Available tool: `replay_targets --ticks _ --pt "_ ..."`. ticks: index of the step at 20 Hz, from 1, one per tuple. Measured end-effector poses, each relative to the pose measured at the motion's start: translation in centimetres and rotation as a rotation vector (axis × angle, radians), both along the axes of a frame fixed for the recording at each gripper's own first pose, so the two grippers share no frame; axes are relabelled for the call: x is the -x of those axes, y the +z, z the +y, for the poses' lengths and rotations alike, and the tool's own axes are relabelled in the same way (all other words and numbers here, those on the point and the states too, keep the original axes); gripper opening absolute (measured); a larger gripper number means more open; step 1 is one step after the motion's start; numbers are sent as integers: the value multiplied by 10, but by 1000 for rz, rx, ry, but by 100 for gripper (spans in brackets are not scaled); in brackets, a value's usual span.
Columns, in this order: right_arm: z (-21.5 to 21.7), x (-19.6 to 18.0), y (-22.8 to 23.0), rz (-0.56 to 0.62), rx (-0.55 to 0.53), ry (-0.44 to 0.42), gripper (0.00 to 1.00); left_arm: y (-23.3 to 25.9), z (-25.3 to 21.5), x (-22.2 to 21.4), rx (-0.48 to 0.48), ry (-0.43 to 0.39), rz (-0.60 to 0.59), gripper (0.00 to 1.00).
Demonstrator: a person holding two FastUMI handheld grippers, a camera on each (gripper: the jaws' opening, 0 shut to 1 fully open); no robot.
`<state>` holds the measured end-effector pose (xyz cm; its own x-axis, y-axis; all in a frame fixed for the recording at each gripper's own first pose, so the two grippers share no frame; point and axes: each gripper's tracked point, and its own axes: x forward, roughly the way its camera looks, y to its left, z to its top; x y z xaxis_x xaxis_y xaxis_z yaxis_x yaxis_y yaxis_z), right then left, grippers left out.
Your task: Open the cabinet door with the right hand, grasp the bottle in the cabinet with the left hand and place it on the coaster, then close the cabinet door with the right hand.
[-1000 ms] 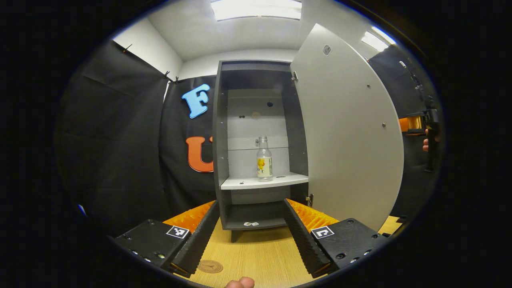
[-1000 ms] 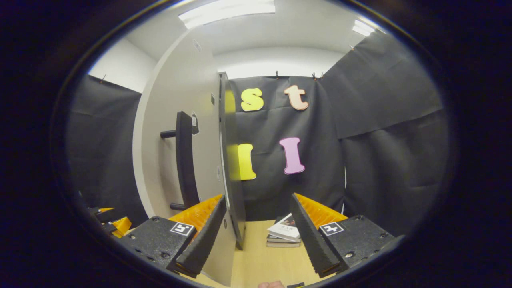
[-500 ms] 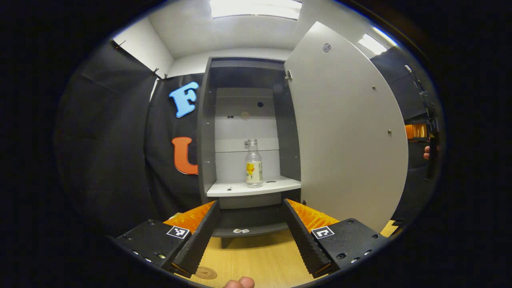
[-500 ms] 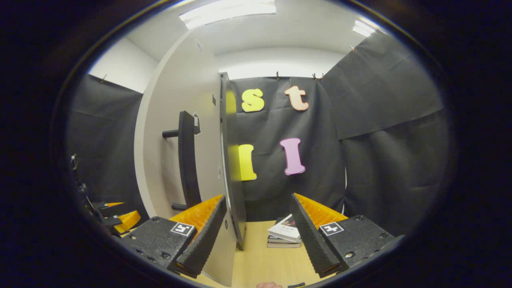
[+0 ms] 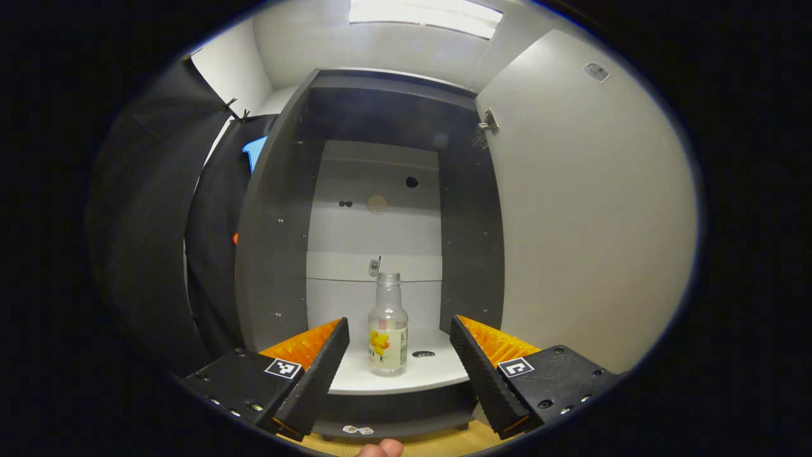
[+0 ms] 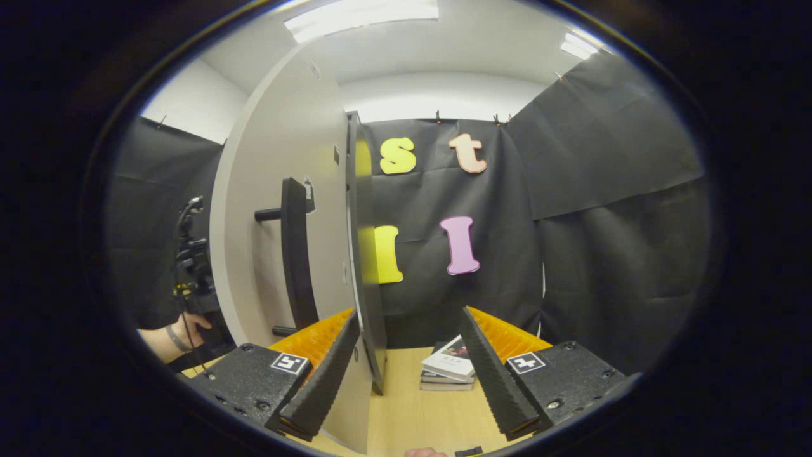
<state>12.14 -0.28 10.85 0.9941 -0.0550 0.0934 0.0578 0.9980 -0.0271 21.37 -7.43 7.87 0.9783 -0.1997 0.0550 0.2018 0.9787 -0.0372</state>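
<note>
Bottle (image 5: 387, 333): clear, round-shouldered; ribbed tongs (image 5: 399, 365) apart.

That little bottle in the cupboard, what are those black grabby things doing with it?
A person is holding a two-finger gripper in each hand. The grey cabinet door is already swung open. The left gripper is open and lined up with the small clear bottle with a yellow label, which stands upright on the white shelf between the two fingers but is not yet grasped. The right gripper is open too, with the door's edge between its fingers, near the black bar handle.
</note>
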Motion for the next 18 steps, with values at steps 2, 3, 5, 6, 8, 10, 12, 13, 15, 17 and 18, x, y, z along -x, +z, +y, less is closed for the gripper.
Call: replay_targets --ticks 2,3,5,6,8,10,12,13,15,17,18 --pt "0 -1 0 -4 1 -5 99 2 -2 -27 -23 17 -3 96" --pt "-1 -1 1 -8 -2 -8 99 1 -3 -42 -29 23 4 96" --pt "-2 -3 4 -20 -11 -11 99 -2 -5 -68 -34 27 19 96" --pt "-2 -4 6 -28 -16 -9 99 -2 -7 -78 -38 27 25 96" --pt "-3 -5 7 -40 -23 -8 99 -10 -9 -98 -42 31 45 96" --pt "-4 -8 5 -40 -24 -7 98 -21 -6 -109 -48 34 72 96" --pt "-8 -12 -1 -29 -22 -12 98 -26 -4 -117 -50 37 82 96" --pt "-10 -15 -4 -21 -22 -15 98 -26 -5 -119 -54 38 82 96" --pt "-11 -19 -11 -5 -28 -19 98 -24 -6 -124 -59 33 69 97" --pt "-12 -21 -14 1 -41 -18 99 -24 -9 -127 -52 27 74 90" --pt "-13 -22 -14 3 -47 -18 97 -24 -10 -130 -50 27 75 87"
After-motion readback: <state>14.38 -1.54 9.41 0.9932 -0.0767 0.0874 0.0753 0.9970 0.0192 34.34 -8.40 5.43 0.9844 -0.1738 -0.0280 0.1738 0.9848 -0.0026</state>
